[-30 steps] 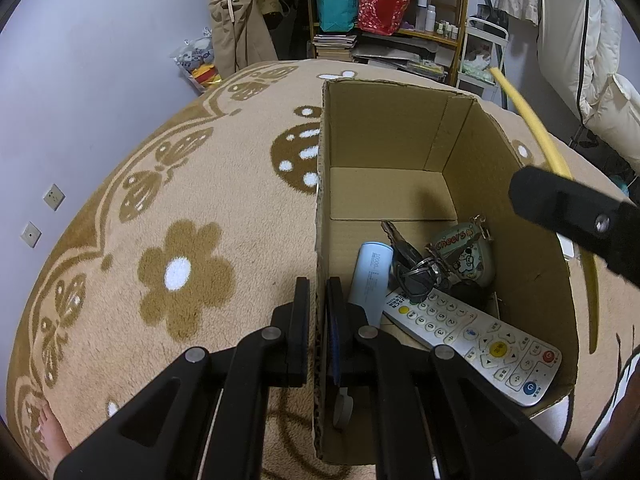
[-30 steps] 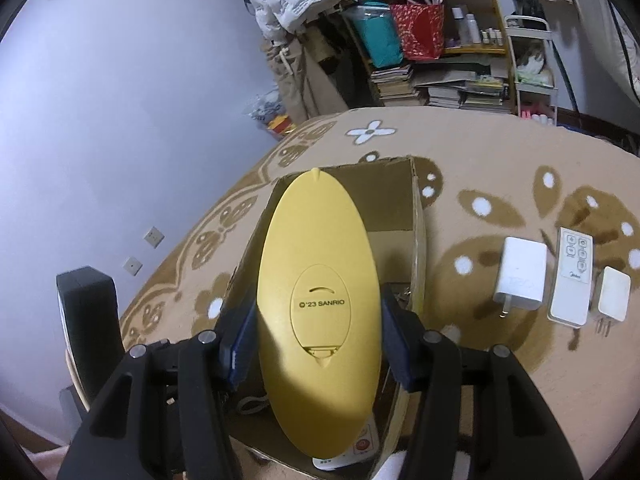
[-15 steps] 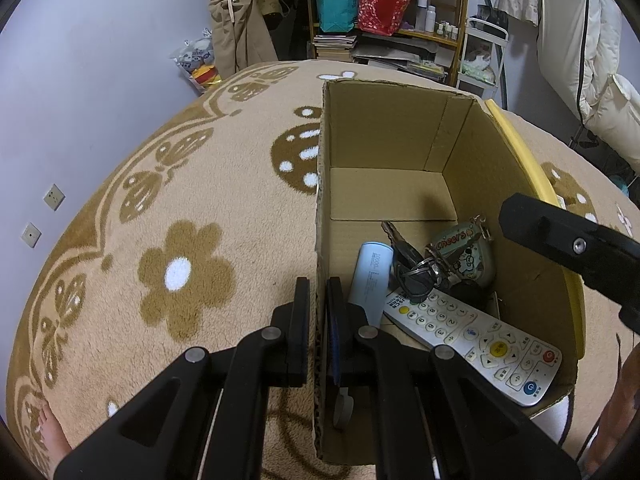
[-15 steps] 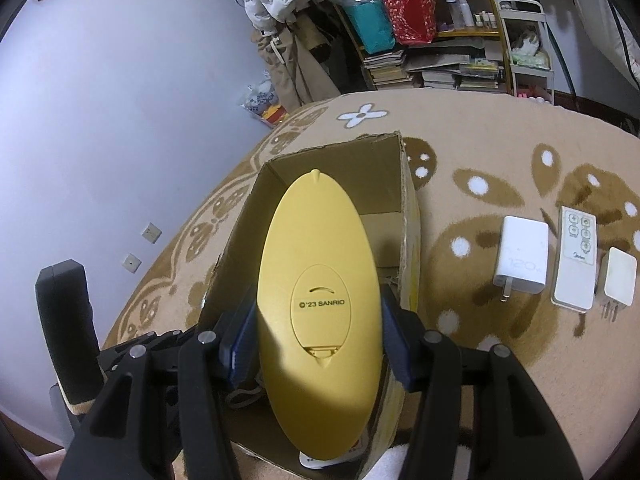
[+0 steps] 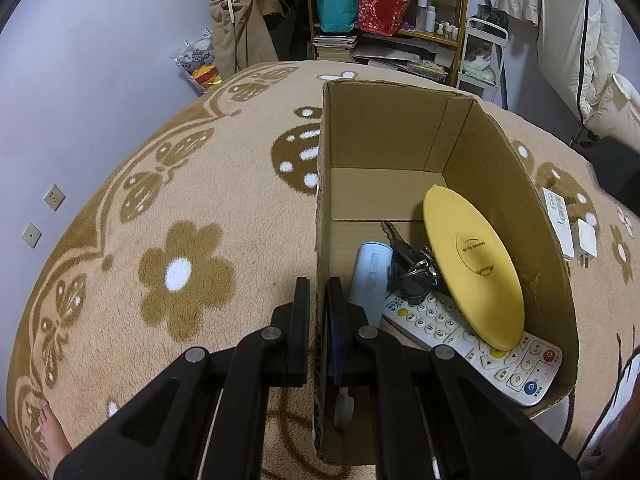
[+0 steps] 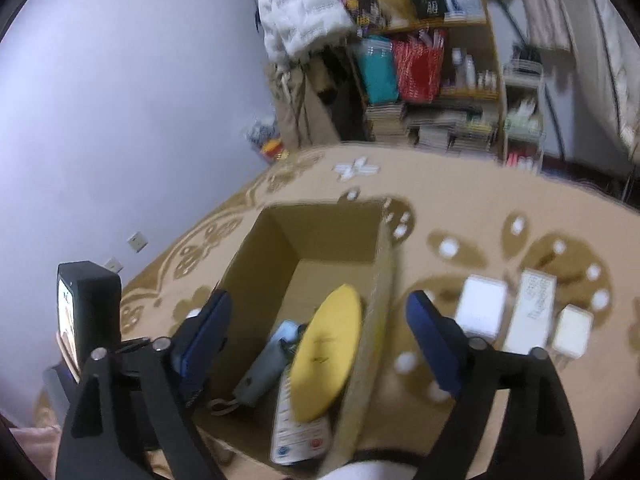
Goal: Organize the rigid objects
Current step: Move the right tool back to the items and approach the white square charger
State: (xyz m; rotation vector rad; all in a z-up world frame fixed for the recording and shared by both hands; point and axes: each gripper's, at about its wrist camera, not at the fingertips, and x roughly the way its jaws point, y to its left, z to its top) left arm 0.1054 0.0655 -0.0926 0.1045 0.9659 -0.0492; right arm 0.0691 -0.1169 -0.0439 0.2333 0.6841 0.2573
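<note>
An open cardboard box [image 5: 400,132] sits on a beige carpet [image 5: 192,208] patterned with brown flowers. The left gripper [image 5: 318,308] is clamped tight on the box's left wall, one finger outside and one inside.

Inside the box, a yellow oval case [image 5: 472,264] leans tilted against the right wall, its lower end resting on a white remote control [image 5: 472,340] that lies flat on the box floor. Beside the case lie a bunch of keys [image 5: 412,268] and a pale blue cylindrical power bank [image 5: 370,276], the latter nearest the left wall.

In the right wrist view, which is blurred, the right gripper [image 6: 316,344] hovers above the box with its jaws opening wide. Nothing is pressed between its blue pads [image 6: 428,340]; the yellow oval case lies free in the box below them.

On the carpet just to the right of the box, three white items lie in a row: a white charger [image 6: 480,304], a small white remote [image 6: 532,308] and a smaller white plug adapter [image 6: 572,330].

A cluttered bookshelf [image 5: 400,20] with a teal bag and a red bag stands against the far wall. A bare foot [image 5: 52,432] shows at the lower left edge of the left wrist view.
</note>
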